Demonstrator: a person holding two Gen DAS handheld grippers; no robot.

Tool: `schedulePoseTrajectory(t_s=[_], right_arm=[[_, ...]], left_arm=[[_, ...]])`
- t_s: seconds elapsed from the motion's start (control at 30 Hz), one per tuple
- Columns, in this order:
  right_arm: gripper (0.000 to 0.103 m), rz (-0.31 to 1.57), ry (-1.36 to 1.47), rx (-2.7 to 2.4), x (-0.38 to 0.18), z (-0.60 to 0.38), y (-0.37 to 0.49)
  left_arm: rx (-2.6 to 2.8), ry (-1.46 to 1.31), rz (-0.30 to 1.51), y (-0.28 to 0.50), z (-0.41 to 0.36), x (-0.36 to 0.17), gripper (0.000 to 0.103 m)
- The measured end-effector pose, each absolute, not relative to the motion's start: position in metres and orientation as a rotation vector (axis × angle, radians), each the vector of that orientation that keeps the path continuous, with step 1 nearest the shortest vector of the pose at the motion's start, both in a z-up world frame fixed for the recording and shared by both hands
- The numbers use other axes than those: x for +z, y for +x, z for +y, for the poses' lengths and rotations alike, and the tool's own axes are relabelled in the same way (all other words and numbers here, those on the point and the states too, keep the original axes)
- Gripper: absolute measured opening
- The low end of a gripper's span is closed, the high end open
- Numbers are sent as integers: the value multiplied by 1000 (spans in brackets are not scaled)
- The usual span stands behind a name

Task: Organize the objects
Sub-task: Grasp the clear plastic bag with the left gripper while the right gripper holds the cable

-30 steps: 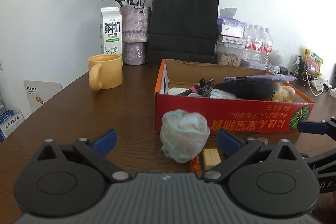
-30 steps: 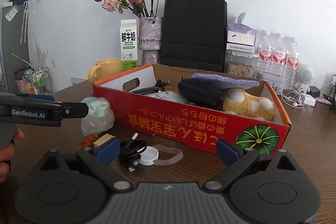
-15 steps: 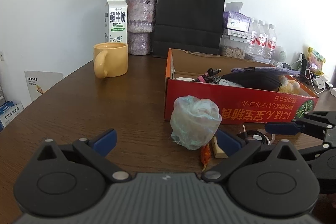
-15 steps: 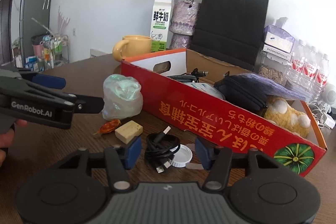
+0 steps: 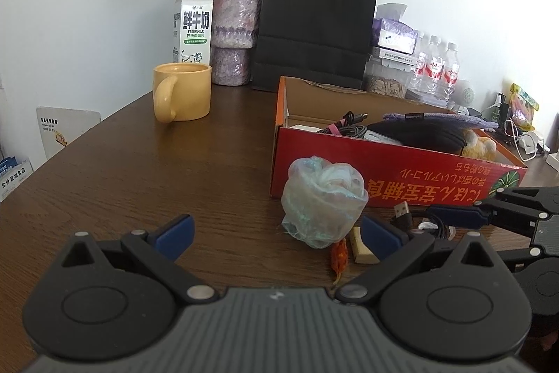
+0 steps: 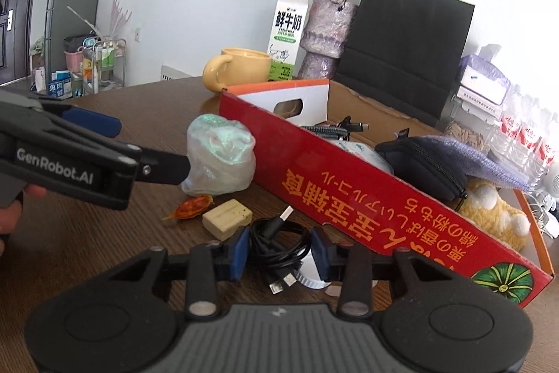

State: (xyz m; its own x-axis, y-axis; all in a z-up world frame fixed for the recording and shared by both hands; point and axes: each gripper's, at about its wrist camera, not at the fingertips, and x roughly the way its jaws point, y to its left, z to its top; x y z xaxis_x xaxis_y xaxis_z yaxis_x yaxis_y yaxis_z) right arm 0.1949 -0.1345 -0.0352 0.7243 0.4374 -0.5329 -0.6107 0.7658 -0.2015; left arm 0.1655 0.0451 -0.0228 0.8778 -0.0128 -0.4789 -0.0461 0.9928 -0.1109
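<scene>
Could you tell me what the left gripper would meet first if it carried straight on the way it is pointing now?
Most likely bare table: the open left gripper points forward and downward, and the wood ahead of its centre looks free. The crumpled plastic bag sits just right of that line, near the right finger, so it might be brushed; depth is unclear.

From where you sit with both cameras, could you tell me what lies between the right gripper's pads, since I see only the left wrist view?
Observer: A coiled black cable sits between the pads of the right gripper; its jaws are closing and the pads look to touch both sides of the coil.
Operator: Thank you. Is anything lying under that coil?
Observer: Yes, a white cap lies partly beneath the coil, close to one pad.
</scene>
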Motion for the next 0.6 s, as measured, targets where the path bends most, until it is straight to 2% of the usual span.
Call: schedulePoseTrajectory(t_s=[0.6], right_arm=[[37, 404, -173, 515, -22, -189, 189]], left_arm=[[54, -101, 569, 187, 27, -15, 103]])
